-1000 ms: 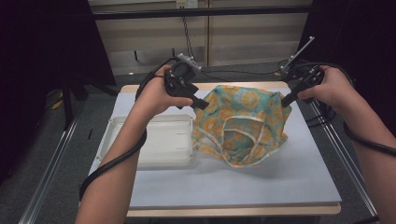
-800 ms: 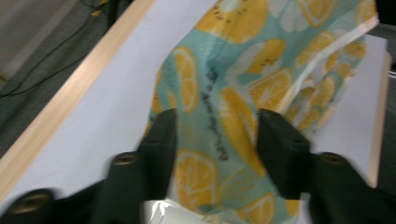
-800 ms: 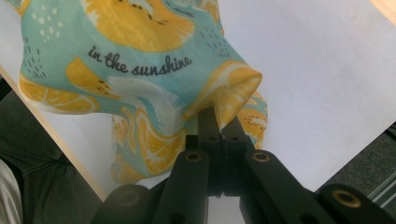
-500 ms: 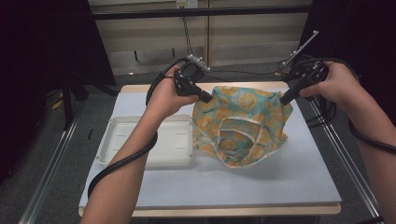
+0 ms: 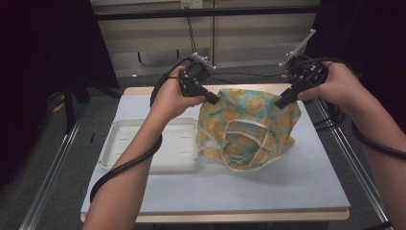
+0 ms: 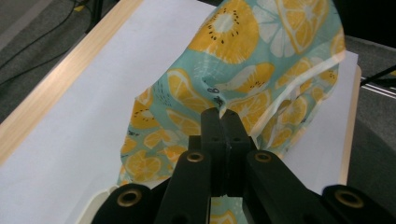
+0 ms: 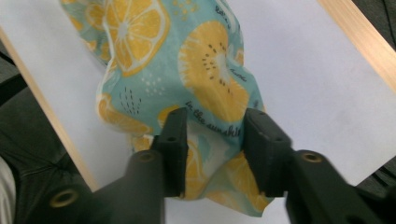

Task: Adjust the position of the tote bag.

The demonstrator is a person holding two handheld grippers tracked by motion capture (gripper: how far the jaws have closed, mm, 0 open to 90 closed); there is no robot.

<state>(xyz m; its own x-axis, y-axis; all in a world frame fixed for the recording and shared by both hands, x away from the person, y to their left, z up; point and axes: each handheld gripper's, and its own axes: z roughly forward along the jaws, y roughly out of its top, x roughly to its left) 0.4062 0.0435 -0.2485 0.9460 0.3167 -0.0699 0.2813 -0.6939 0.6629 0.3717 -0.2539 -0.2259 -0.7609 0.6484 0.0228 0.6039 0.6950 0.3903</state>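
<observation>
A teal cloth (image 5: 249, 129) printed with orange and lemon slices hangs between my two grippers, its lower part resting on the white table (image 5: 287, 191). My left gripper (image 5: 210, 98) holds the cloth's upper left edge. In the left gripper view its jaws (image 6: 223, 116) are pressed together on a fold of the cloth (image 6: 233, 56). My right gripper (image 5: 280, 102) holds the upper right corner. Its jaws (image 7: 215, 126) have just been opening and stand apart, with a thick bunch of cloth (image 7: 205, 70) still filling the gap and touching both pads.
A shallow white tray (image 5: 143, 148) lies on the table to the left of the cloth, under my left forearm. Wooden table edges (image 5: 215, 215) run along the front and back. Metal rails flank the table on both sides.
My right hand has risen a little and lifted its corner of the cloth. The left hand has stayed near the same spot, with the cloth's left edge now up at its jaws.
</observation>
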